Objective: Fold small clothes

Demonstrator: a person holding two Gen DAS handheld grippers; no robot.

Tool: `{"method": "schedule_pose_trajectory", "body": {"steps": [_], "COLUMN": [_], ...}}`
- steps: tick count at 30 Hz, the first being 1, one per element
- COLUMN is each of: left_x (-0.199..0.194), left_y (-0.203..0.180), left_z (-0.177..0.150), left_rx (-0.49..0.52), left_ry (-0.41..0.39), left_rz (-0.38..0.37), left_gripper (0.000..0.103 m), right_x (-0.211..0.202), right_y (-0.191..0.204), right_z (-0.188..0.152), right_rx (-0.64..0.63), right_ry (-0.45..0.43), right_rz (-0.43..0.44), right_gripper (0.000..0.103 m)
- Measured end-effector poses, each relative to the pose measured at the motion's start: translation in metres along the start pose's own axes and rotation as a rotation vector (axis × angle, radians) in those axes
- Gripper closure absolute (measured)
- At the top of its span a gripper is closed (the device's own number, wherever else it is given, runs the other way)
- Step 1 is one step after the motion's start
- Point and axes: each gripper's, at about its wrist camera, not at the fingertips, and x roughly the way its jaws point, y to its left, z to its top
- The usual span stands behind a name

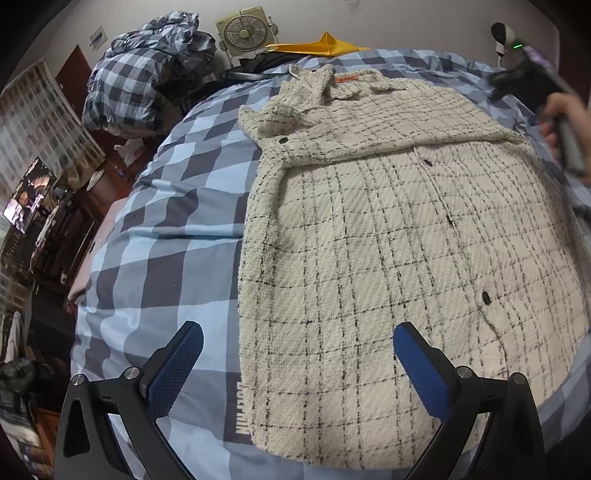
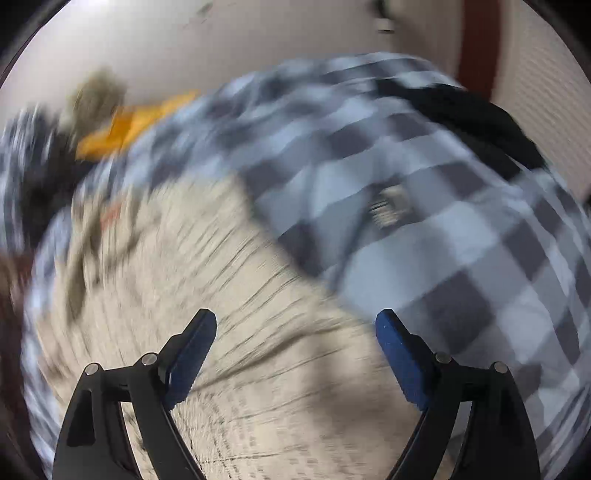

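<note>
A cream checked shirt point(image 1: 388, 236) with dark buttons lies flat on the blue checked bedspread point(image 1: 166, 229); a sleeve is folded across its chest and an orange label sits at the collar. My left gripper point(image 1: 297, 341) hovers open over the shirt's lower left hem, nothing between its blue pads. In the right wrist view, heavily blurred, my right gripper point(image 2: 295, 328) stands open above the shirt point(image 2: 229, 325), with nothing between its fingers. In the left wrist view that gripper's body and a hand point(image 1: 561, 110) holding it show at the far right.
A crumpled checked duvet point(image 1: 144, 77) is heaped at the back left beside a fan point(image 1: 245, 33) and a yellow bag point(image 1: 317, 46). A dark garment point(image 2: 472, 110) lies on the bedspread point(image 2: 461, 258) at the right. Furniture and a screen point(image 1: 26, 199) stand left of the bed.
</note>
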Motion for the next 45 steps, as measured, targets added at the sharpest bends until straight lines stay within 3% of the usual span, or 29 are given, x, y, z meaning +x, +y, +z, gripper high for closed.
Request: {"method": "schedule_pose_trajectory", "body": {"steps": [3, 6, 8, 10, 13, 19, 22, 25, 27, 31, 34, 39, 42, 45], "left_x": [0.003, 0.006, 0.007, 0.005, 0.001, -0.014, -0.027, -0.030, -0.028, 0.000, 0.055, 0.158, 0.210, 0.258], "left_y": [0.001, 0.002, 0.003, 0.005, 0.005, 0.002, 0.009, 0.015, 0.014, 0.006, -0.006, -0.038, -0.063, -0.083], "left_z": [0.000, 0.000, 0.001, 0.002, 0.002, 0.000, 0.017, 0.067, 0.108, 0.211, 0.292, 0.373, 0.399, 0.412], "left_rx": [-0.004, -0.008, -0.019, -0.035, -0.042, 0.019, 0.057, 0.097, 0.125, 0.131, 0.077, 0.037, 0.111, 0.202], "left_ry": [0.007, 0.016, 0.020, 0.018, 0.006, -0.072, -0.112, -0.117, -0.135, -0.155, -0.118, -0.095, -0.093, -0.068], "left_rz": [-0.002, -0.008, -0.017, -0.030, -0.041, 0.023, 0.029, 0.018, 0.028, 0.017, -0.001, 0.011, 0.076, 0.157], "left_gripper": [0.000, 0.000, 0.000, 0.000, 0.000, 0.000, 0.000, 0.000, 0.000, 0.000, 0.000, 0.000, 0.000, 0.001], "right_x": [0.036, 0.083, 0.077, 0.057, -0.006, -0.125, -0.152, -0.129, -0.108, -0.089, -0.080, -0.083, -0.073, -0.060], "right_y": [0.029, 0.022, 0.002, -0.014, -0.025, -0.018, -0.016, -0.013, -0.006, 0.007, 0.012, -0.003, -0.010, -0.014], "right_z": [-0.015, -0.032, -0.031, -0.030, -0.051, -0.142, -0.189, -0.203, -0.204, -0.189, -0.177, -0.177, -0.173, -0.171], "right_rx": [-0.112, -0.175, -0.099, -0.008, 0.072, 0.021, -0.074, -0.173, -0.199, -0.094, -0.075, -0.012, 0.007, 0.025], "right_ry": [0.058, 0.228, 0.196, 0.195, 0.164, 0.203, 0.186, 0.208, 0.269, 0.283, 0.269, 0.265, 0.217, 0.228], "right_rz": [-0.026, -0.085, -0.015, -0.024, 0.196, 0.448, 0.465, 0.411, 0.382, 0.491, 0.498, 0.498, 0.441, 0.429], "right_gripper": [0.017, 0.016, 0.015, 0.015, 0.015, 0.014, 0.014, 0.014, 0.014, 0.014, 0.014, 0.014, 0.014, 0.014]}}
